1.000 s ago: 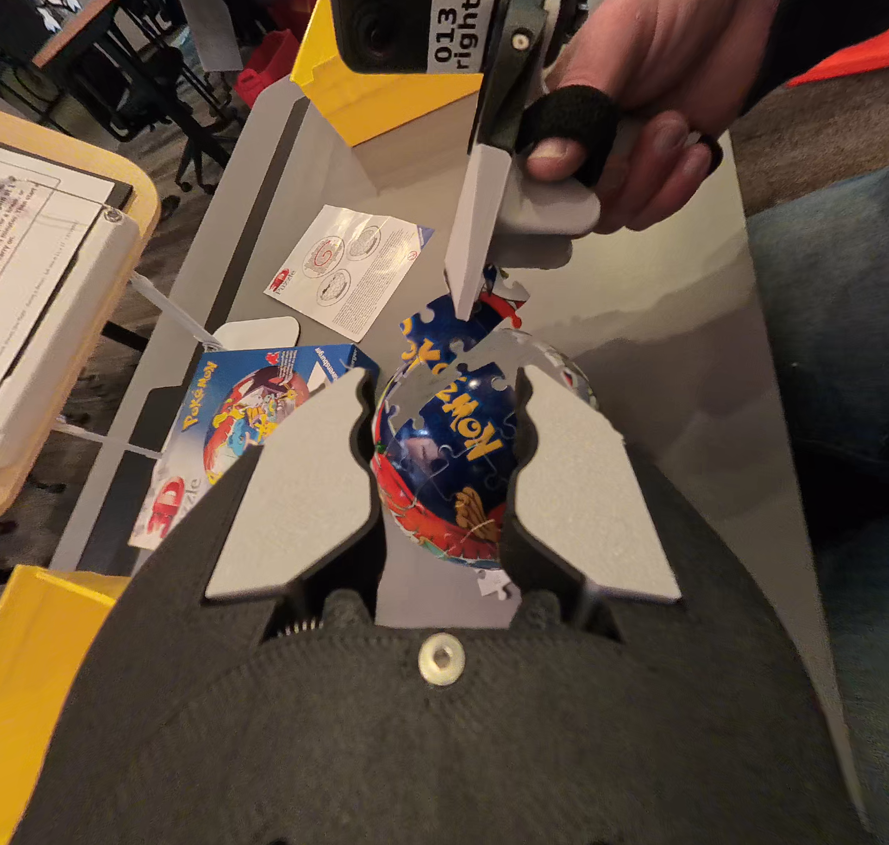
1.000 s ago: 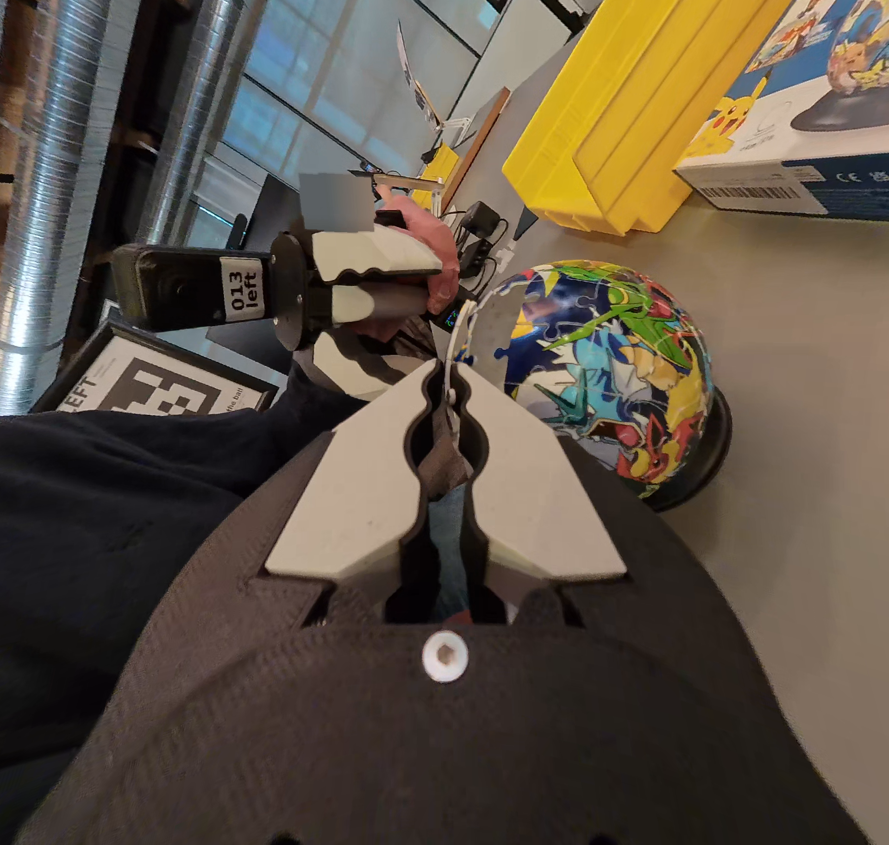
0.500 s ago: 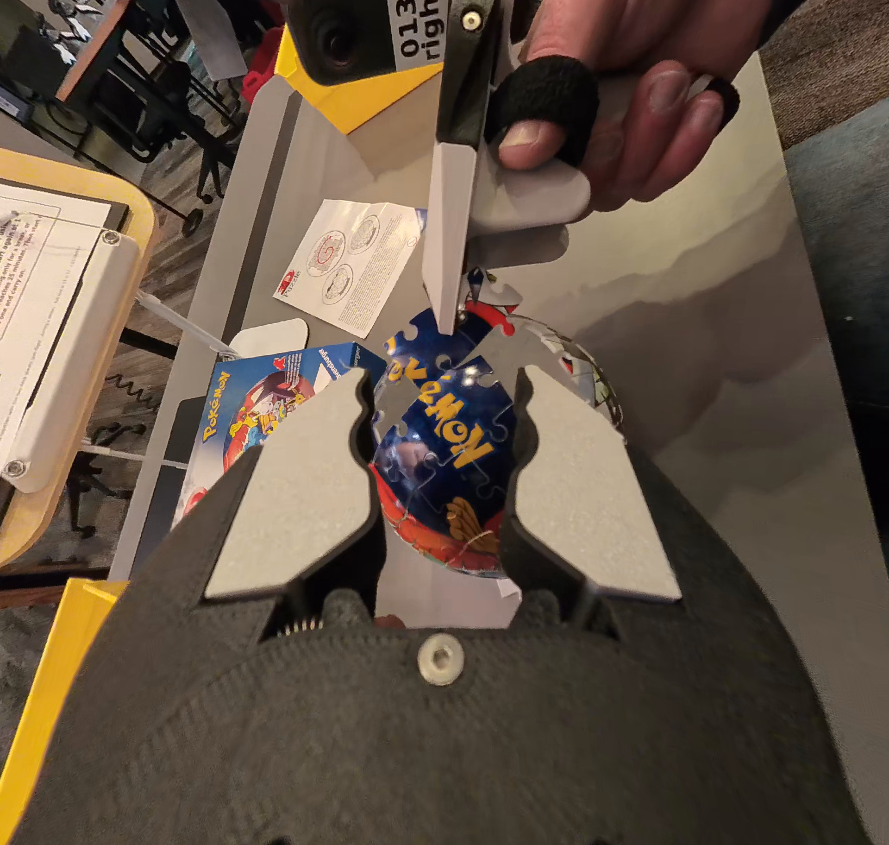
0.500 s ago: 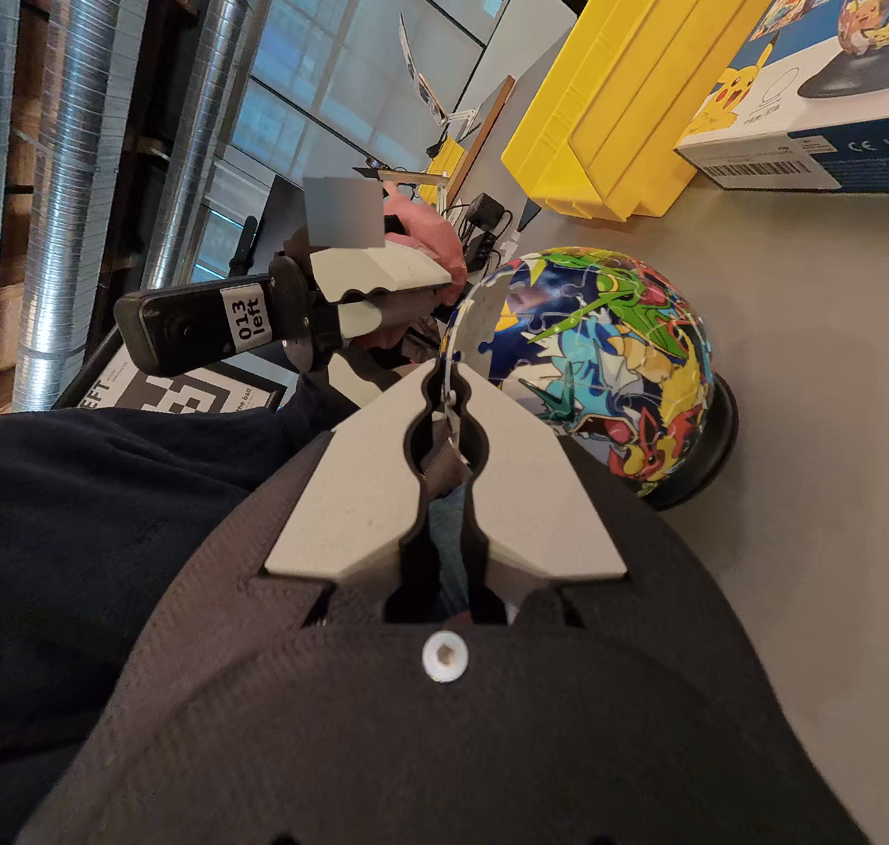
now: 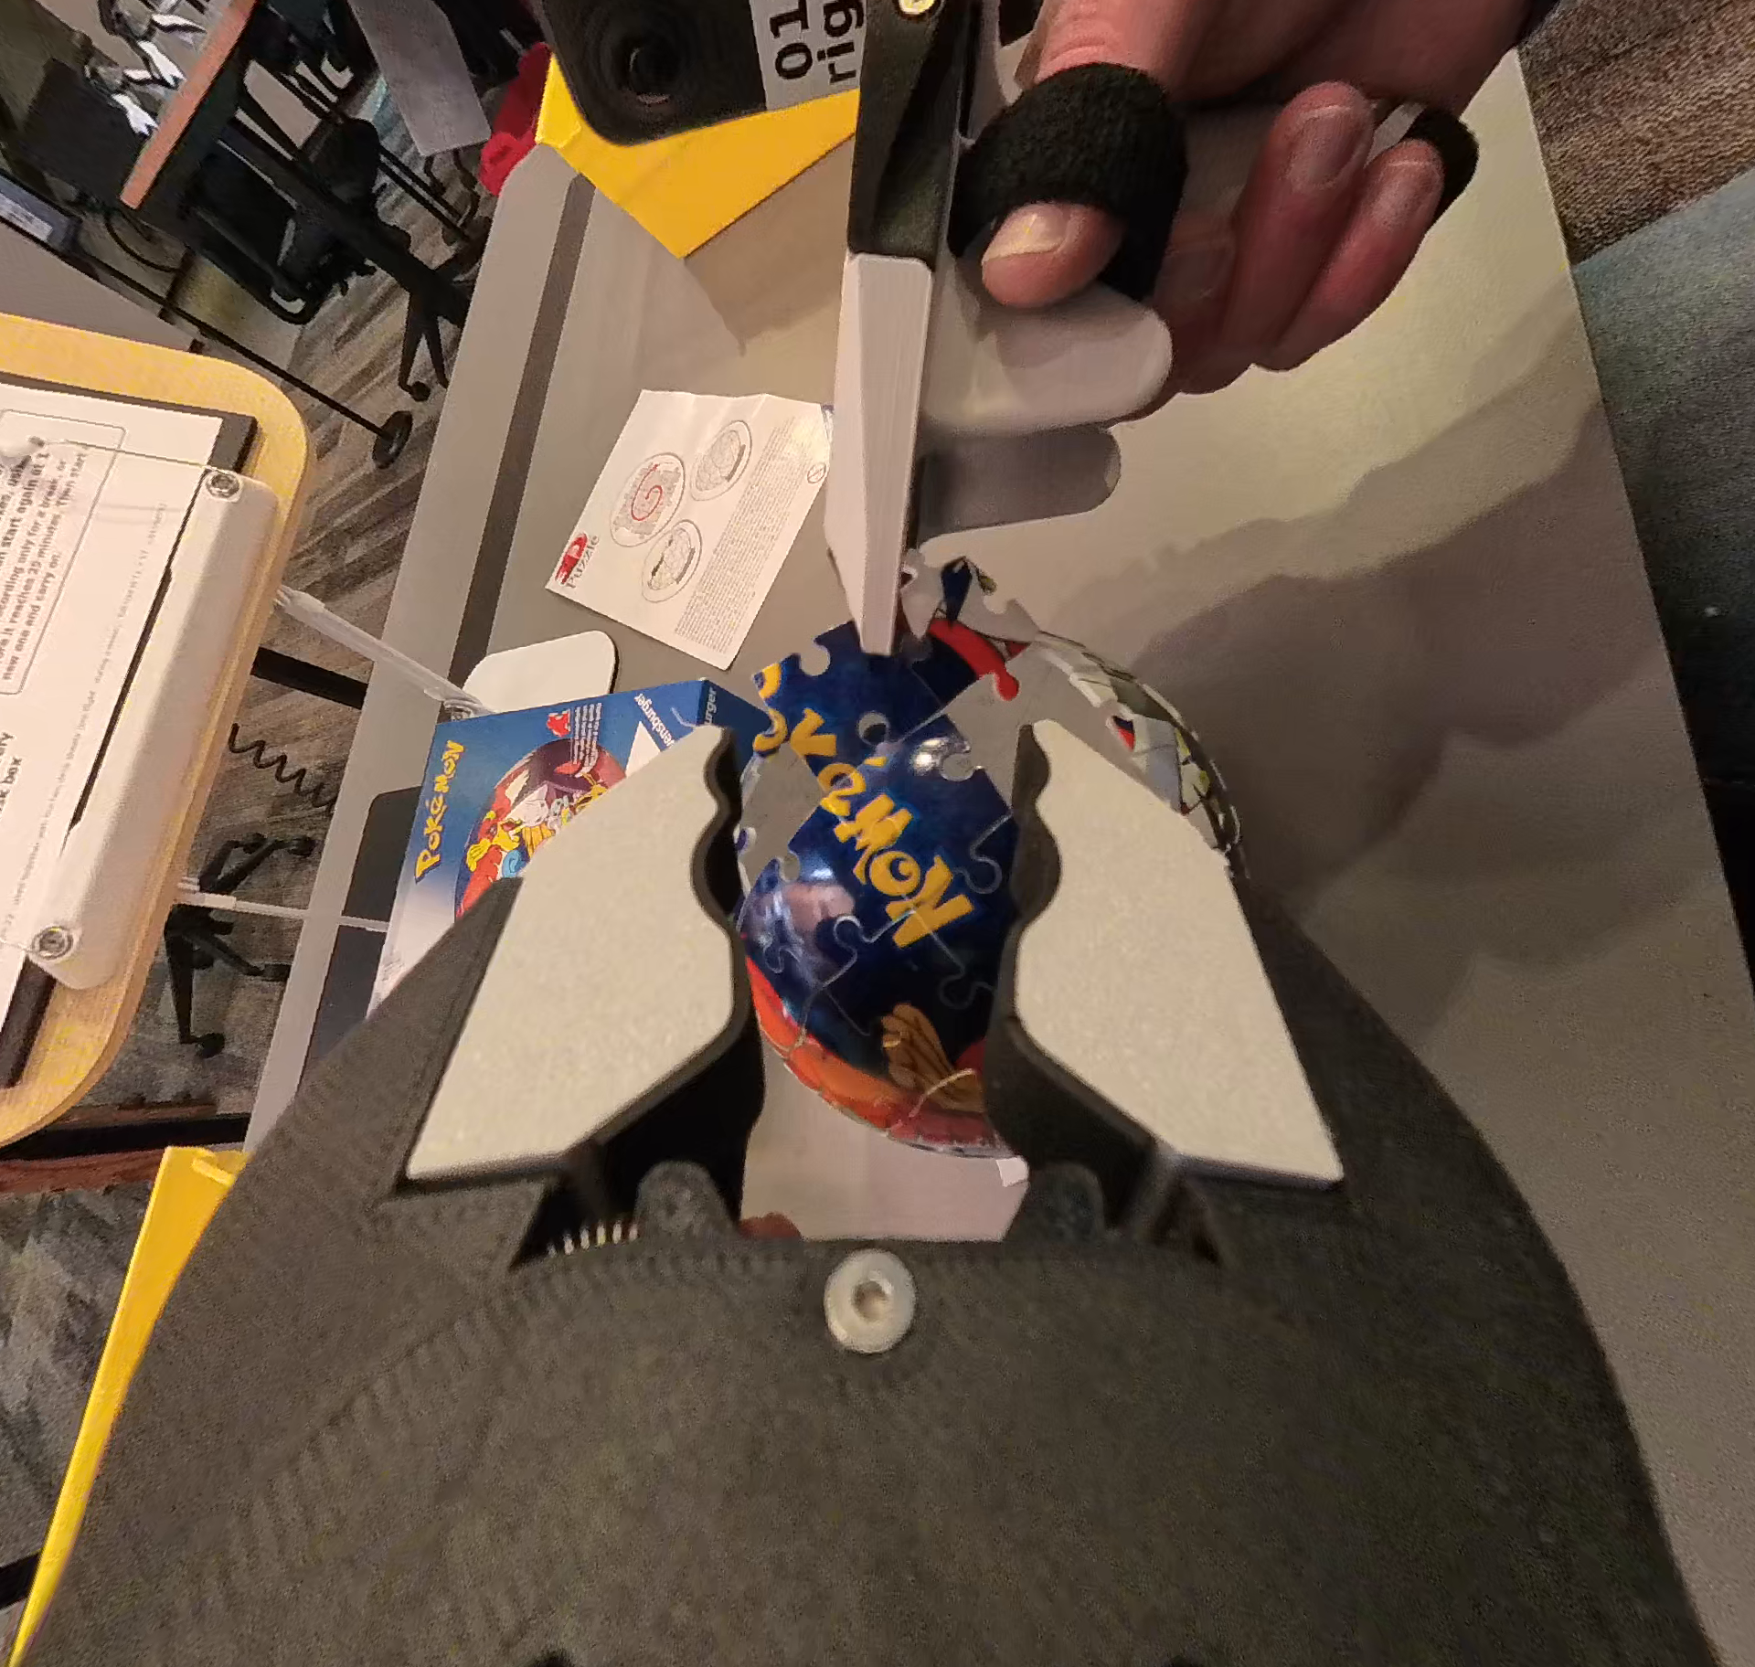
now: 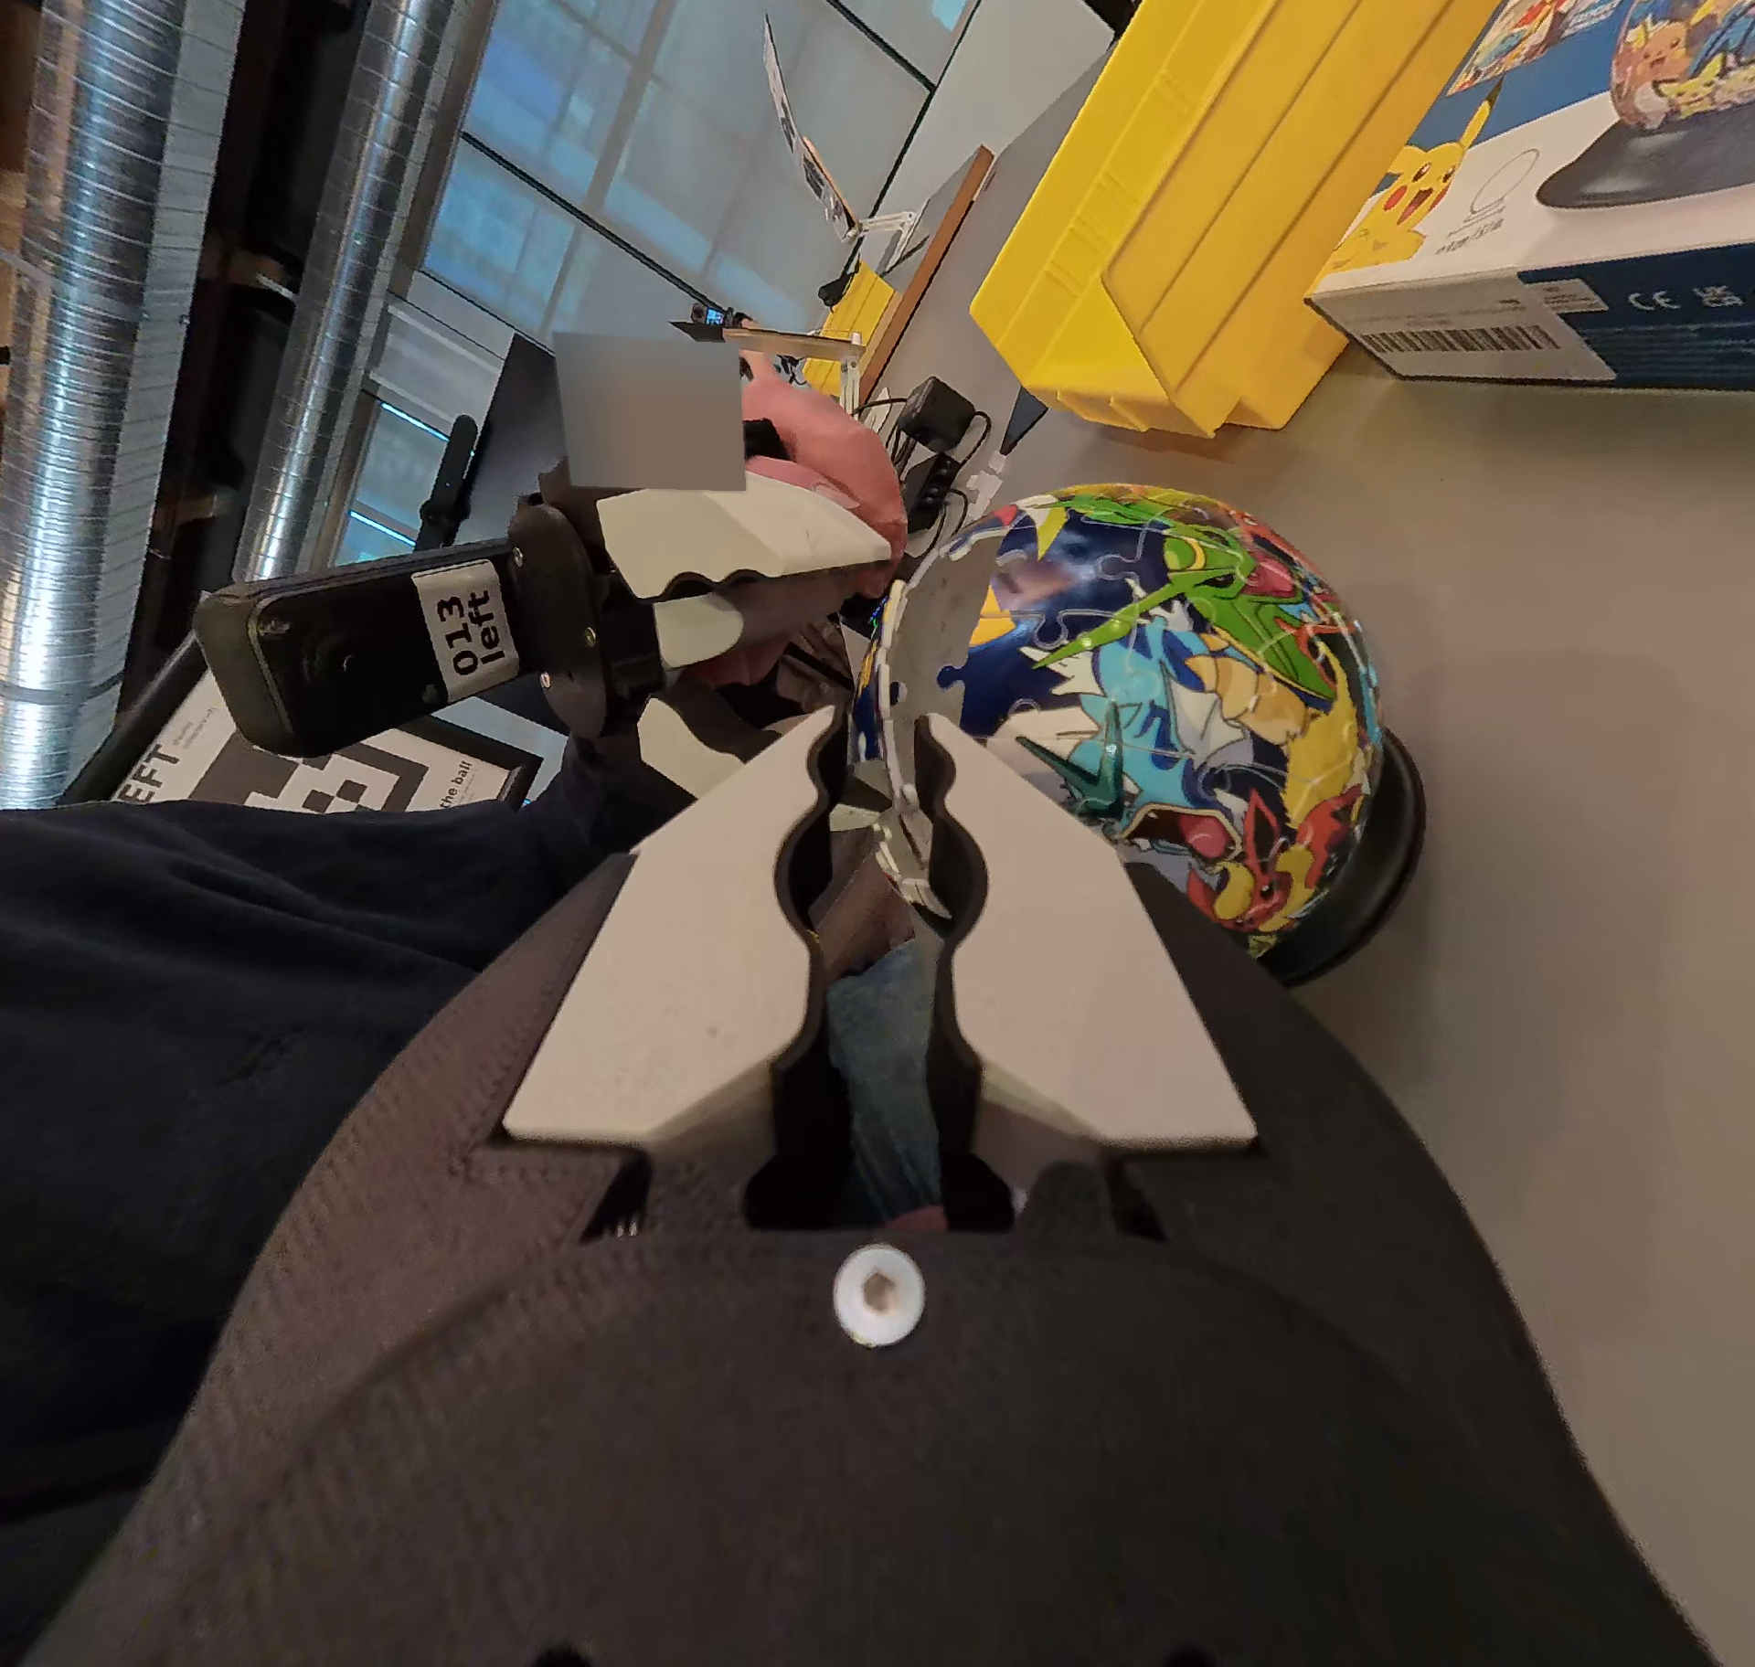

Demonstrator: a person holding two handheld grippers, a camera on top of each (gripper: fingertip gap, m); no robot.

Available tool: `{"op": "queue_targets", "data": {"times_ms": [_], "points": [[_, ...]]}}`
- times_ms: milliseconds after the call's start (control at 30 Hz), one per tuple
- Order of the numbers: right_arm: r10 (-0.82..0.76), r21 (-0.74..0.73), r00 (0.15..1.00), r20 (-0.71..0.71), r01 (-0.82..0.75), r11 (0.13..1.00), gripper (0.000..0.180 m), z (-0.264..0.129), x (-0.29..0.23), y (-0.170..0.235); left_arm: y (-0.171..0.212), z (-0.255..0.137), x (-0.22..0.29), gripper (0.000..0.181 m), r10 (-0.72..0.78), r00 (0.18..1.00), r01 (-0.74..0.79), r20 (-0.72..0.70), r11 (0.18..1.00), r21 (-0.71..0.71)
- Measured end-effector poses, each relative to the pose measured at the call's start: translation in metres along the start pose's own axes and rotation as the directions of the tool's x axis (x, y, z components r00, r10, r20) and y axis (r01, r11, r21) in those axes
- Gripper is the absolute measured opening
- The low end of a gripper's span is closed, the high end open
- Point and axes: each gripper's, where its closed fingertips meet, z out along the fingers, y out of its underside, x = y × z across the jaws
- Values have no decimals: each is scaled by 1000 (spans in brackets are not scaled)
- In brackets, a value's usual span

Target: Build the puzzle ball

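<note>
The colourful puzzle ball (image 6: 1159,700) stands on a black stand (image 6: 1391,852) on the grey table. It also shows in the left wrist view (image 5: 874,909), with a gap in its shell that shows the grey inside. My left gripper (image 5: 874,748) is open, with a finger on either side of the ball's near face. It shows at the ball's open edge in the right wrist view (image 6: 807,591). My right gripper (image 6: 878,738) comes down from above (image 5: 888,634). Its jaws stand slightly apart, and a puzzle piece (image 6: 907,824) lies between them against one finger, at the shell's edge.
The blue puzzle box (image 5: 532,814) lies left of the ball and shows in the right wrist view (image 6: 1567,197). Yellow bins (image 6: 1187,197) stand behind. A white leaflet (image 5: 703,520) lies on the table (image 5: 1424,767). A side table with papers (image 5: 95,624) stands at left.
My right gripper's jaws have parted a little around the piece. Both grippers have come closer to the ball's open edge.
</note>
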Motion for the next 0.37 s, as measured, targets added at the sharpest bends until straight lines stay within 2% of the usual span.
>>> {"op": "queue_targets", "data": {"times_ms": [33, 367], "points": [[-7, -2, 1000, -6, 7, 1000, 12, 0, 0, 0, 0, 0, 0, 55, 0, 1000, 0, 0, 1000, 0], [-27, -2, 998, -49, 27, 1000, 11, -2, 2, -1, -2, 1, 3, 54, 31, 999, -31, -13, 1000, -3]]}}
